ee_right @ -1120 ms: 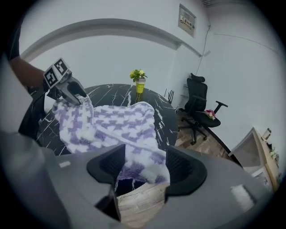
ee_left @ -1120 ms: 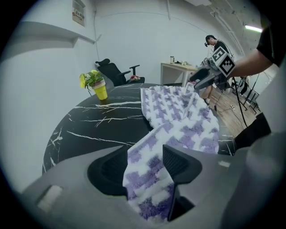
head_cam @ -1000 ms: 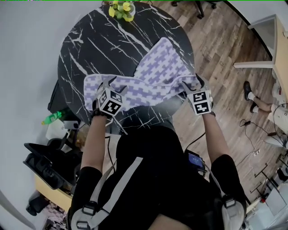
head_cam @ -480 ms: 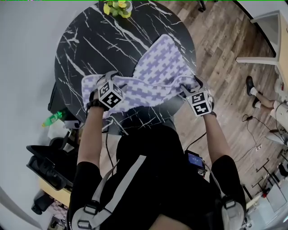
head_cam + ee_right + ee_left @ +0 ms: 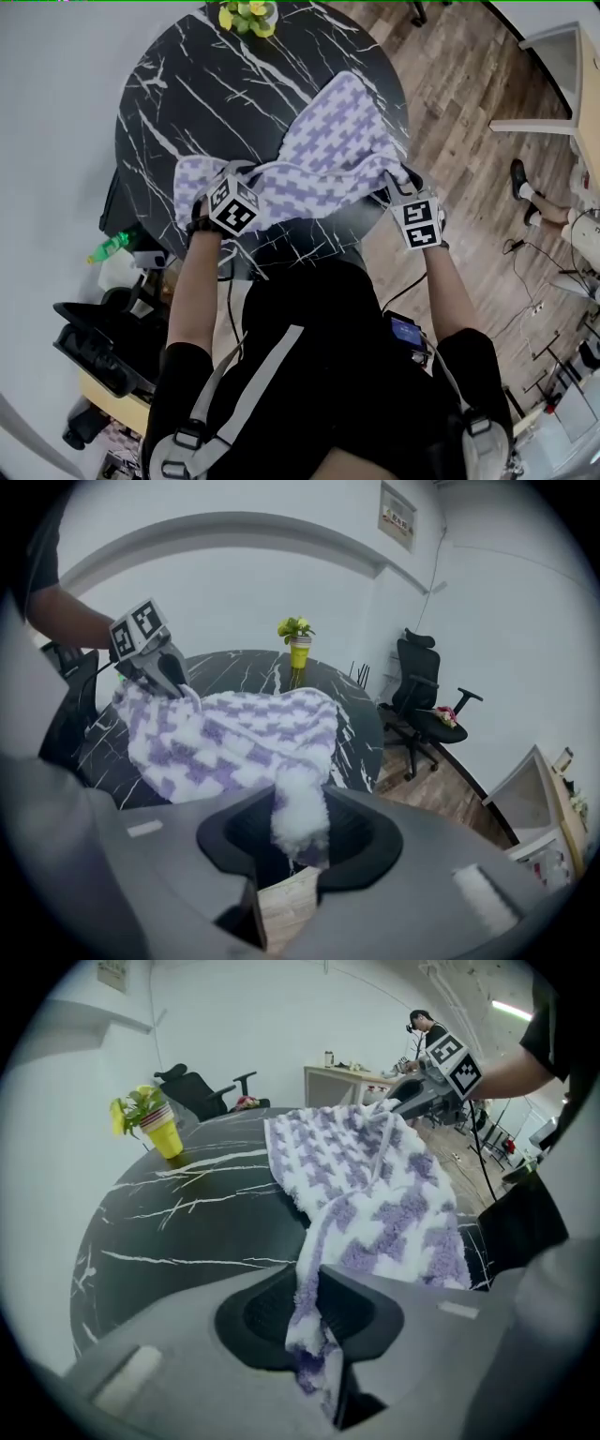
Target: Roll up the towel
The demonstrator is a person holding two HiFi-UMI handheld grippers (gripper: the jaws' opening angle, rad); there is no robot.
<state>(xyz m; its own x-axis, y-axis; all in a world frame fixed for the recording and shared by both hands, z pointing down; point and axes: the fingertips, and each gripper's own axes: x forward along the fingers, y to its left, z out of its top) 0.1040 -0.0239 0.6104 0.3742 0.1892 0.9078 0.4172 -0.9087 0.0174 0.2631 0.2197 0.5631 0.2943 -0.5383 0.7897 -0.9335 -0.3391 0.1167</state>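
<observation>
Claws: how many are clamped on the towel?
2. The left claw holds the towel near its left end, the right claw near its right end; both have just been closing on it.

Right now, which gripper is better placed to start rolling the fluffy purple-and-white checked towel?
Probably left. Both grippers' jaws have just been closing on the towel's near edge, but the left gripper holds above the black marble table, while the right gripper hangs at its rim, over wooden floor.
</observation>
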